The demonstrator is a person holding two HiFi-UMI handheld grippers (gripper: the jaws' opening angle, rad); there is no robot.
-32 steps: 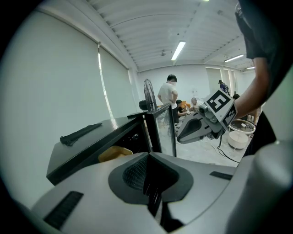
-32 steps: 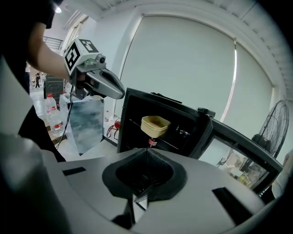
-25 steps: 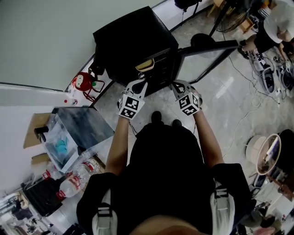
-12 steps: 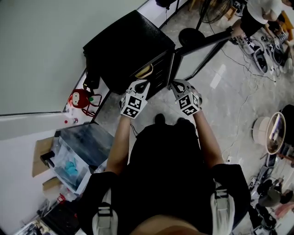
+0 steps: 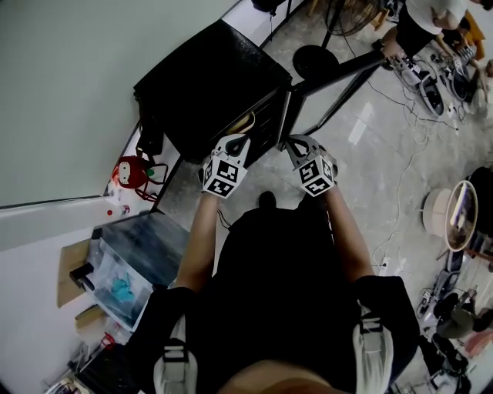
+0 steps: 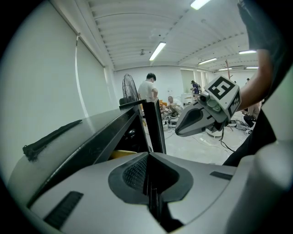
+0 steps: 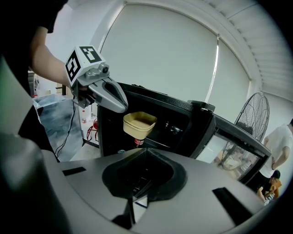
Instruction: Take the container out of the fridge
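Note:
A black mini fridge (image 5: 208,85) stands against the wall with its door (image 5: 339,73) swung open to the right. A tan, open-topped container (image 5: 245,121) sits on a shelf inside, also visible in the right gripper view (image 7: 139,124) and as a yellow edge in the left gripper view (image 6: 122,154). My left gripper (image 5: 233,146) hangs just in front of the opening, level with the container and apart from it, jaws shut and empty (image 6: 149,176). My right gripper (image 5: 296,146) is beside it, near the hinge side, also shut and empty (image 7: 139,183).
A red can (image 7: 136,142) stands below the container inside the fridge. On the floor to the left are a clear plastic box (image 5: 135,254) and a red toy (image 5: 129,173). A fan base (image 5: 312,58), cables and people (image 5: 420,23) are at the back right.
The head view has drifted, so the fridge sits a little higher and further left. Both grippers hold almost the same place before the open fridge, still shut.

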